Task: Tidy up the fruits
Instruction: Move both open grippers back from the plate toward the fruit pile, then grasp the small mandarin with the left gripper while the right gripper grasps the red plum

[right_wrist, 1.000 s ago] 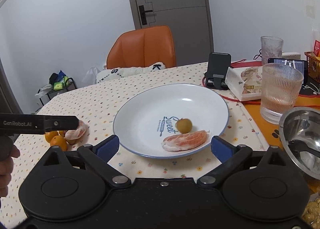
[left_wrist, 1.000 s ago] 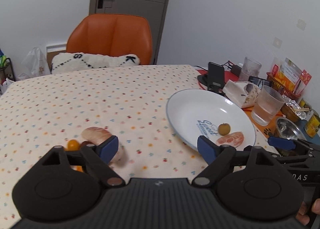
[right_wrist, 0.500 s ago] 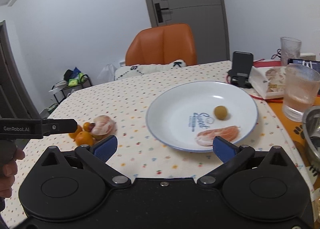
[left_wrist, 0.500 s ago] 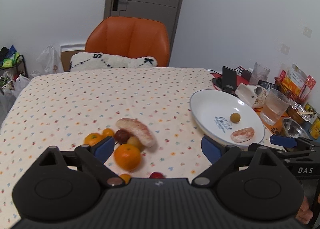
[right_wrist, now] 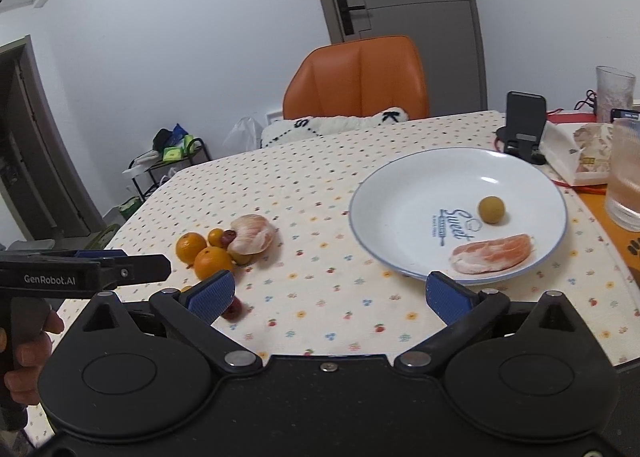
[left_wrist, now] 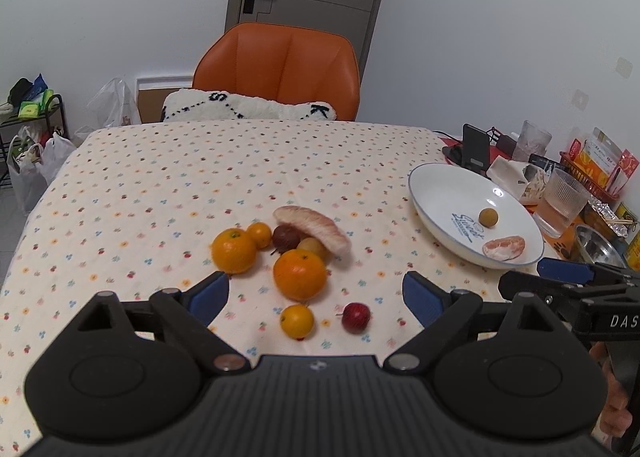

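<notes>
Left gripper (left_wrist: 316, 291) spread wide and empty above loose fruit: large orange (left_wrist: 299, 274) between jaws, pomelo segment (left_wrist: 312, 230) beyond. Right gripper (right_wrist: 328, 291) likewise agape (nothing held), plate (right_wrist: 404, 193) ahead of right jaw.

From the left wrist we look forward and down over the fruit pile (left_wrist: 288, 249), close below us, with the plate (left_wrist: 440, 193) off to the right. From the right wrist we face the plate (right_wrist: 400, 185) nearby, the pile (right_wrist: 224, 245) farther left. Both views share these and the orange chair (left_wrist: 280, 65).
</notes>
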A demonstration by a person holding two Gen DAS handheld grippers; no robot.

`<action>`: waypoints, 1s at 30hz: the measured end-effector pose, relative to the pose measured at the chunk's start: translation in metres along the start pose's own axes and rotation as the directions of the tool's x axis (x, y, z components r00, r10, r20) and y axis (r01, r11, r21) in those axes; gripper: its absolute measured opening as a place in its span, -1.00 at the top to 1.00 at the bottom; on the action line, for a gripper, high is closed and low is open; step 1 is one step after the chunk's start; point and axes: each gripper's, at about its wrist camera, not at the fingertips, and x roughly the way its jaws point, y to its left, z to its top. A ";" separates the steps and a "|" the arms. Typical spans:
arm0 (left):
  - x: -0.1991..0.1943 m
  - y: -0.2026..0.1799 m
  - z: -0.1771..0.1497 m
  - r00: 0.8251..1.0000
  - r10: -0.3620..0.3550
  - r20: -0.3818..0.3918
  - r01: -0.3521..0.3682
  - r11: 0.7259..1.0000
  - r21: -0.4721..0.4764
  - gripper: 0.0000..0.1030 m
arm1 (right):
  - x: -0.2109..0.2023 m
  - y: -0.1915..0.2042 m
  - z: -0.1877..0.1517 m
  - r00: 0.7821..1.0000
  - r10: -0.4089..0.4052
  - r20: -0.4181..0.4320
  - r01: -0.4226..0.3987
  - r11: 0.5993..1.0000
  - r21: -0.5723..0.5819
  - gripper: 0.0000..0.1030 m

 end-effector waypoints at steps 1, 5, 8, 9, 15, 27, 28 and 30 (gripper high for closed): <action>-0.001 0.002 -0.001 1.000 -0.002 0.004 0.002 1.000 -0.002 -0.80 | 0.000 0.003 -0.001 1.000 0.007 -0.002 -0.007 1.000 -0.002 -1.00; -0.004 0.010 -0.009 1.000 0.005 0.011 -0.004 1.000 -0.009 -0.79 | 0.005 0.010 -0.003 1.000 0.027 -0.010 -0.027 1.000 -0.006 -1.00; -0.004 0.016 -0.015 1.000 0.005 0.008 -0.005 1.000 -0.010 -0.76 | 0.009 0.014 -0.005 0.999 0.041 -0.012 -0.041 0.999 -0.004 -0.99; -0.004 0.018 -0.016 1.000 0.004 0.006 -0.004 1.000 -0.014 -0.75 | 0.010 0.015 -0.006 0.999 0.044 -0.014 -0.044 0.999 -0.003 -0.99; -0.003 0.027 -0.022 1.000 -0.001 0.007 0.001 1.000 -0.030 -0.59 | 0.016 0.024 -0.009 0.997 0.070 -0.018 -0.070 0.998 -0.004 -0.97; 0.017 0.030 -0.026 0.999 -0.032 -0.026 0.031 0.999 -0.038 -0.08 | 0.035 0.036 -0.013 0.991 0.115 -0.068 -0.116 0.993 -0.021 -0.65; 0.019 0.030 -0.027 0.999 -0.036 -0.030 0.035 0.999 -0.038 -0.04 | 0.037 0.038 -0.014 0.990 0.120 -0.074 -0.122 0.992 -0.023 -0.63; 0.023 0.029 -0.027 0.998 -0.044 -0.036 0.043 0.998 -0.035 -0.01 | 0.041 0.041 -0.015 0.987 0.133 -0.085 -0.136 0.990 -0.029 -0.56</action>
